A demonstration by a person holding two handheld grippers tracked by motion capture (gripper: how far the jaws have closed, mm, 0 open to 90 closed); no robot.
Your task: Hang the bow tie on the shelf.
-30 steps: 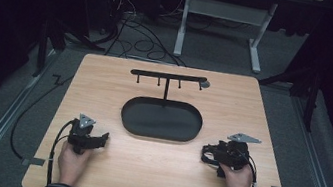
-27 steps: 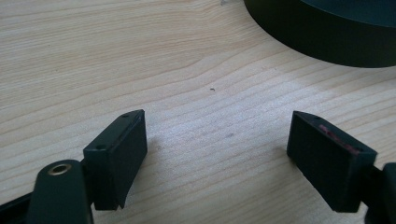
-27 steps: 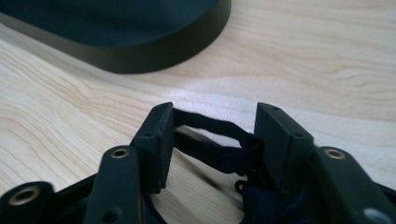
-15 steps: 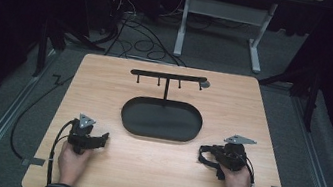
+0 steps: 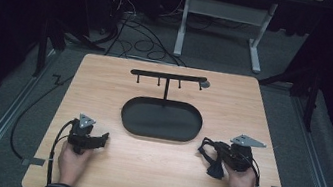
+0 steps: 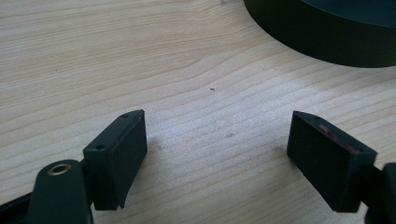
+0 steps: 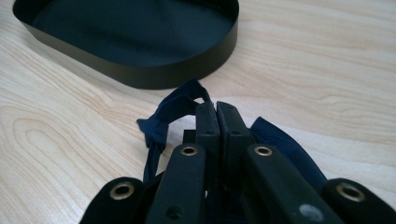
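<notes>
The right gripper [image 7: 217,108] has just closed its jaws on a dark blue fabric strap [image 7: 170,111], which bunches around its fingertips. The left gripper [image 6: 217,140] rests open over bare table [image 6: 140,56]. Lifting slowly should reveal whether the pinch holds, clear of the black oval tray [image 7: 140,74] ahead.

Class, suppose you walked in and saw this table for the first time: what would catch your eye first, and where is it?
First, the black oval tray at the middle of the wooden table, with a T-shaped hook stand rising at its far rim. Next, the right gripper near the right front, its jaws just closed on a dark blue strap. The left gripper rests open over bare wood at the left front.
</notes>
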